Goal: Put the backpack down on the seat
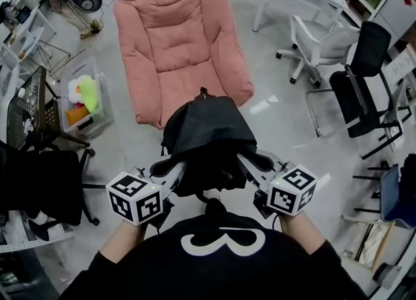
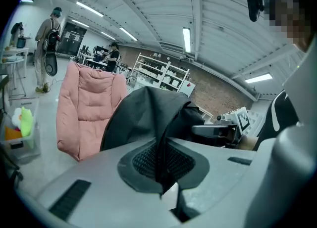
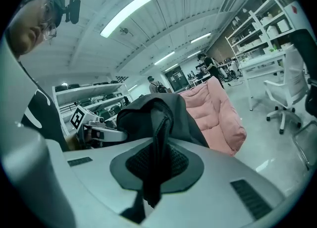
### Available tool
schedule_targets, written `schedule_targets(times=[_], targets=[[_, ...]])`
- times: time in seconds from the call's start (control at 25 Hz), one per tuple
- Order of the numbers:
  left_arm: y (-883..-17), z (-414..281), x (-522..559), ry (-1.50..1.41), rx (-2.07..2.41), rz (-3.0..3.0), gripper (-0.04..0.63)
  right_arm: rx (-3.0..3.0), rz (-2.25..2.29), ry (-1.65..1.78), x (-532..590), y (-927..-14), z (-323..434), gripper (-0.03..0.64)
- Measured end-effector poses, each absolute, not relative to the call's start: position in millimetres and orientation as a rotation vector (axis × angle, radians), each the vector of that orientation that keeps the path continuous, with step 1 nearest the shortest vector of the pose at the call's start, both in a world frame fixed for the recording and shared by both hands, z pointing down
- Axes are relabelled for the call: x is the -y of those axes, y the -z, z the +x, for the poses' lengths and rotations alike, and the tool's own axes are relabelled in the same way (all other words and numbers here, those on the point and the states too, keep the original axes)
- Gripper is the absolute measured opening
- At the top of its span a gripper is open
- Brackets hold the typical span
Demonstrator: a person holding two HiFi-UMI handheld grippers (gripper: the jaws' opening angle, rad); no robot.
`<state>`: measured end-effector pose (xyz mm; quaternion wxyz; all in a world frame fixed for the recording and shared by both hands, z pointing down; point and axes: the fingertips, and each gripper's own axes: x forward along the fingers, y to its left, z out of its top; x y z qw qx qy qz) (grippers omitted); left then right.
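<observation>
Over the floor (image 1: pixel 130 142), just short of the seat (image 1: pixel 175 38), the backpack (image 1: pixel 208 136) hangs in the air between the two tongs. The left tongs (image 1: pixel 177 170) are closed on a thin fold of its black fabric, and the right tongs (image 1: pixel 248 161) are pinched on a thicker black band; whether either piece is a strap or a seam cannot be told.

The seat lies straight ahead of both tongs, beyond the backpack, with its long axis running away from the person and leaning a little to the left. The backpack's long axis runs much the same way. The seat's front edge sits slightly left of centre, so the left tongs are probably a touch nearer. The coming move likely calls for carrying the load forward, then lowering it.

The backpack covers part of the seat's front edge, and its underside is hidden. Its height above the floor cannot be judged.
</observation>
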<state>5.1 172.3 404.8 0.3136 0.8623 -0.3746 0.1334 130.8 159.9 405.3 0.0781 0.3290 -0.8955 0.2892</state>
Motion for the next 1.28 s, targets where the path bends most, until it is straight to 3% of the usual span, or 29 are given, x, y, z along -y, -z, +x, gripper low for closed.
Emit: schedule_targets(times=[0.68, 1.28], targets=[[-369.5, 8.9, -71.5, -0.279, 1.096, 2.324, 0.015, 2.770, 0.992, -0.792, -53.1, -370.5, 134.4, 0.026], [-407.0, -30.9, 38.9, -0.302, 1.035, 2.260, 0.014, 2.699, 1.000, -0.871, 54.0, -405.7, 95.2, 0.026]])
